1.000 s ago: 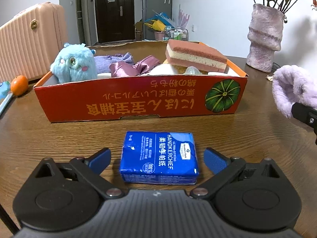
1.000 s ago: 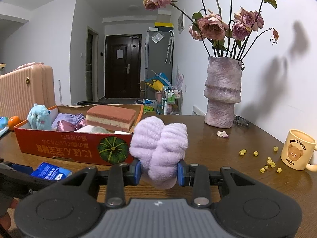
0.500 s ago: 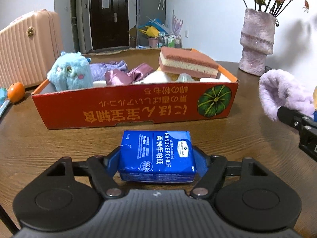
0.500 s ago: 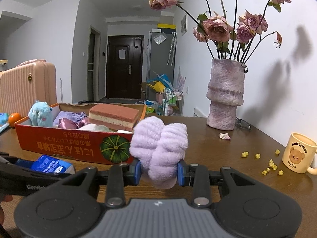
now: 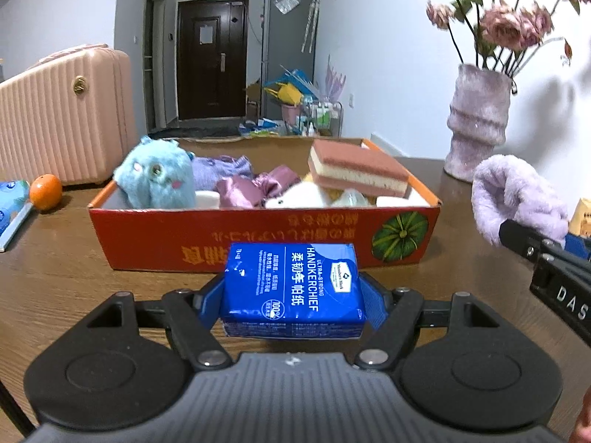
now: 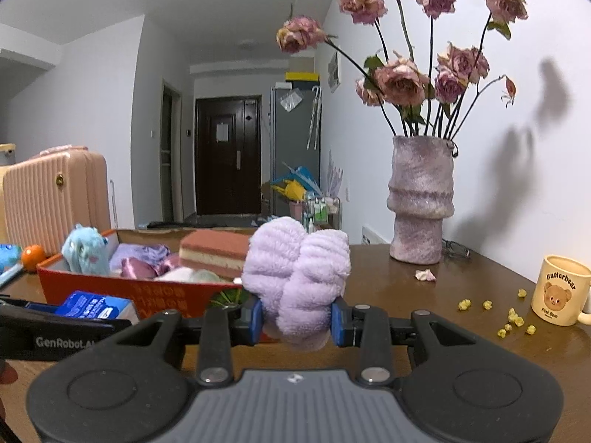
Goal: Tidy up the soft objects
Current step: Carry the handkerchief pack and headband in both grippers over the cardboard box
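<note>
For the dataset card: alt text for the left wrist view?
The left gripper holds a blue tissue pack above a wooden table, facing a red cardboard box of soft items. A lilac fluffy towel is at right.

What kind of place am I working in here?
Most likely a lived-in apartment, at a wooden dining table. A pink suitcase stands by the wall, a dark entry door closes the hallway, and a vase of dried roses sits beside a bear mug.

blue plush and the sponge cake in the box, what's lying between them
In the left wrist view, a lilac knit cloth, a shiny mauve satin piece and something white and fluffy lie between the blue plush and the sponge cake.
</note>
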